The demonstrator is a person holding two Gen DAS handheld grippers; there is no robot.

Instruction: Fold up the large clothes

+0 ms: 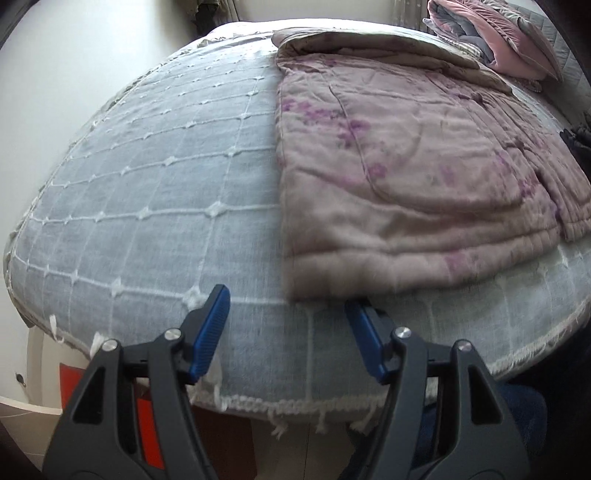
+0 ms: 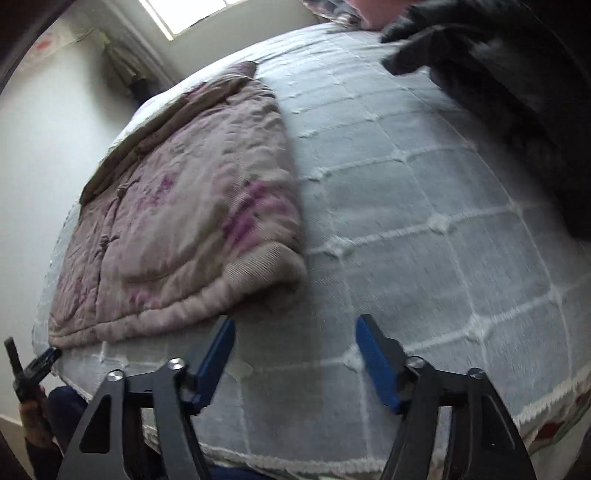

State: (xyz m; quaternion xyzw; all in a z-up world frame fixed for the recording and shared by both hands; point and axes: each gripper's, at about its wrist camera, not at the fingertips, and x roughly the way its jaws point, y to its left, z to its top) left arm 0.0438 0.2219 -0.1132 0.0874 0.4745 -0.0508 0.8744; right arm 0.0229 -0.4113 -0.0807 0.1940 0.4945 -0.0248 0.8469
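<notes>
A pink quilted jacket with purple flowers (image 1: pixel 406 173) lies folded flat on the bed's grey-white checked cover (image 1: pixel 155 177). It also shows in the right wrist view (image 2: pixel 177 221), left of centre, with a ribbed cuff at its near corner. My left gripper (image 1: pixel 288 306) is open and empty, just in front of the jacket's near left corner; its right fingertip (image 1: pixel 356 314) sits at the hem. My right gripper (image 2: pixel 295 332) is open and empty, over the cover just right of the jacket's near right corner. The left gripper (image 2: pixel 33 363) shows at the lower left of the right wrist view.
A pile of pink and grey bedding (image 1: pixel 498 33) lies at the bed's far right. A dark garment (image 2: pixel 517 92) lies on the cover (image 2: pixel 424 221) to the right of my right gripper. The bed's fringed near edge (image 1: pixel 295 402) runs below my fingers. A window (image 2: pixel 192 11) is behind.
</notes>
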